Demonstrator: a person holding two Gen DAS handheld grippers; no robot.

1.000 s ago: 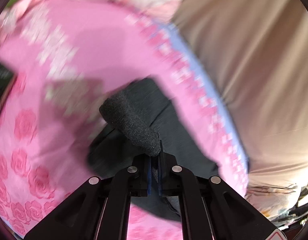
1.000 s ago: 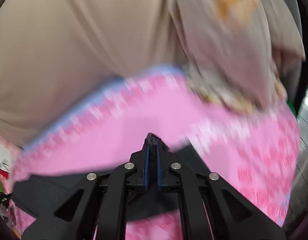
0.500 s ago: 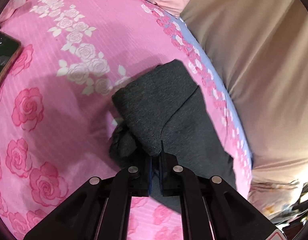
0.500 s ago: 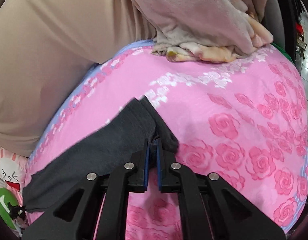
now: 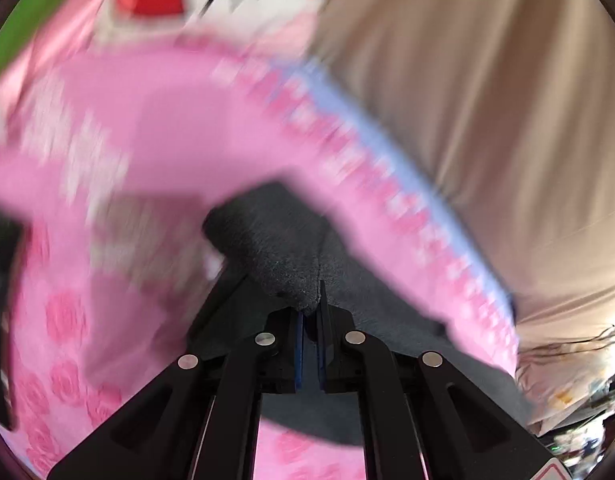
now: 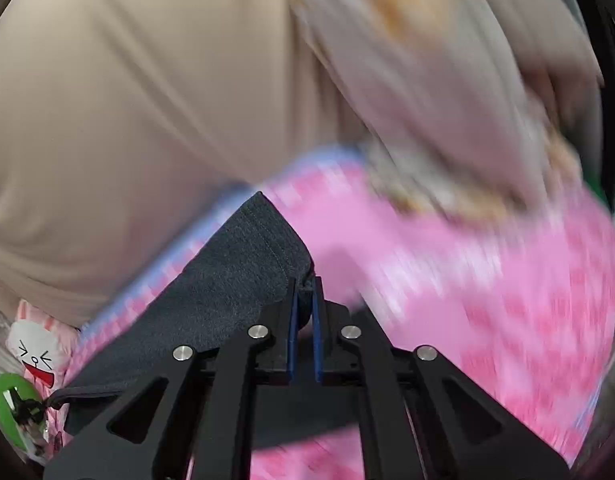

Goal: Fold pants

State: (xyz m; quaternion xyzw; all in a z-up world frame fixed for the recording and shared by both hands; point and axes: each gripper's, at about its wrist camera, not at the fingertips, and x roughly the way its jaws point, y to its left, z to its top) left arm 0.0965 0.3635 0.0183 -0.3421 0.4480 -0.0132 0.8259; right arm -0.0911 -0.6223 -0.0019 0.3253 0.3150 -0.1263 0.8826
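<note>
The dark grey pants (image 5: 283,252) hang from both grippers above the pink rose-print bed sheet (image 5: 155,148). My left gripper (image 5: 310,312) is shut on a bunched edge of the pants, which bulges up in front of the fingers. My right gripper (image 6: 303,300) is shut on another corner of the pants (image 6: 235,280); the cloth stretches down to the left from it. The views are blurred by motion.
A beige curtain or wall cloth (image 5: 487,100) runs along the bed's far edge. A heap of beige and cream blankets (image 6: 447,100) lies at the bed's end. A pillow with a cartoon face (image 6: 35,356) sits at the lower left in the right wrist view.
Both grippers have lifted the pants up off the sheet from the low position half a second ago. The views have swung toward the curtain and are blurred again.
</note>
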